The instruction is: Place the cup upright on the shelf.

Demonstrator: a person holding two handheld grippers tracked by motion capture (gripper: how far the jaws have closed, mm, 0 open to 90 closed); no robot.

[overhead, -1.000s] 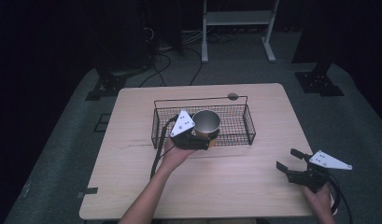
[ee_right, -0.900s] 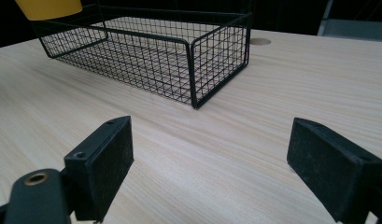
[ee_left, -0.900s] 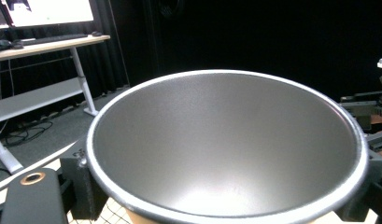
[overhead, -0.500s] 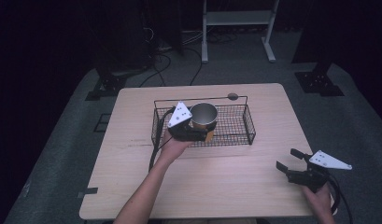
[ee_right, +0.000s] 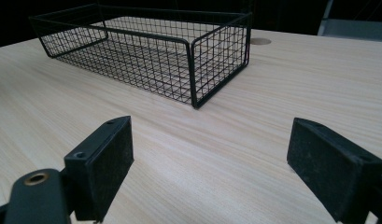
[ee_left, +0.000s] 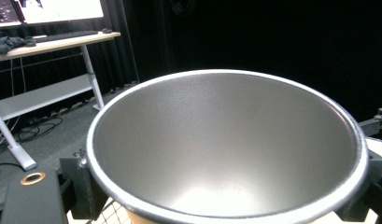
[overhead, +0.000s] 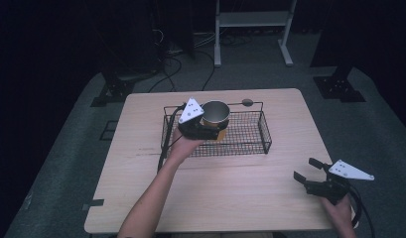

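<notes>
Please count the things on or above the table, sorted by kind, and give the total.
Wire basket: 1
Metal cup, gripped by the left claw: 1
Claws, left and right claw: 2
Total: 4

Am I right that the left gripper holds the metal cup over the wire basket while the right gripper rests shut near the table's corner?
Not quite: the right gripper is open, its jaws standing wide apart in the right gripper view. The left gripper does hold the metal cup over the wire basket.
</notes>
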